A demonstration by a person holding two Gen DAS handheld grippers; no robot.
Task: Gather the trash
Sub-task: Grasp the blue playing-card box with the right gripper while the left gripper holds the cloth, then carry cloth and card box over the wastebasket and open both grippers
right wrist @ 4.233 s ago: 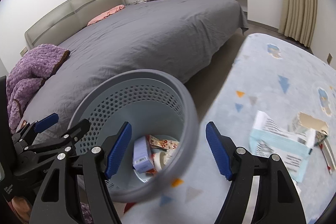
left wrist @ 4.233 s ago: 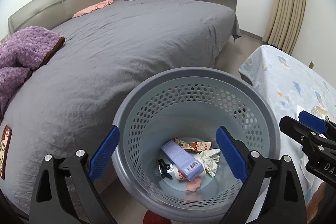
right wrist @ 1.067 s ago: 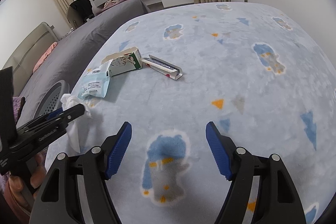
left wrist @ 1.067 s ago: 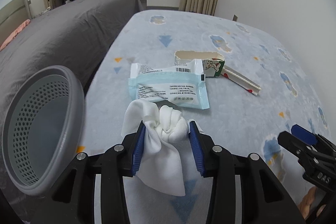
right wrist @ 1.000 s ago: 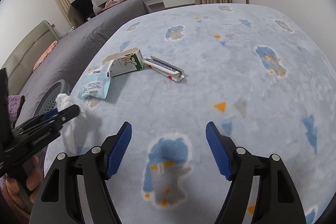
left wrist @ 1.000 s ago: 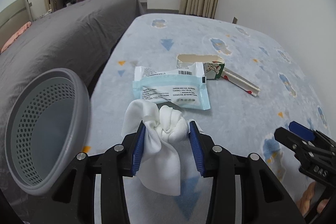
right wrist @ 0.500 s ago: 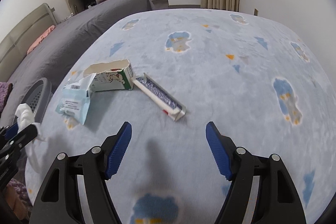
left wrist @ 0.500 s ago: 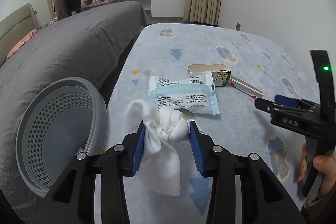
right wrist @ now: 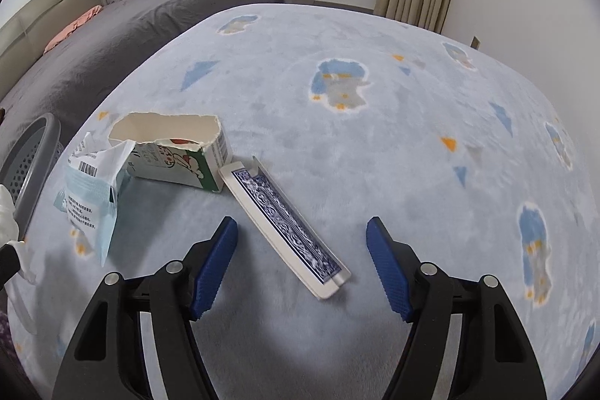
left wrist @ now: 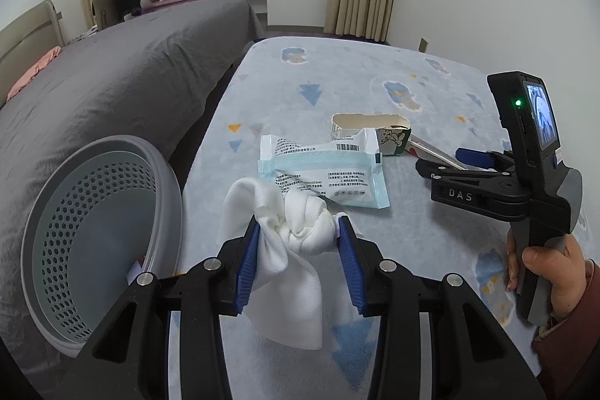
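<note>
Left tongs [left wrist: 299, 235] tilted down, clamped on white tissue [left wrist: 290, 250]; right tongs [right wrist: 302, 267] angled down, closing, nothing gripped, over card tray [right wrist: 285, 225].

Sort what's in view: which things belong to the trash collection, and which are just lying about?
Job: white tissue in left gripper; basket; mask wrapper; torn carton; card box; right gripper, closing, empty.

Lying about: pink cloth; dark chair.
</note>
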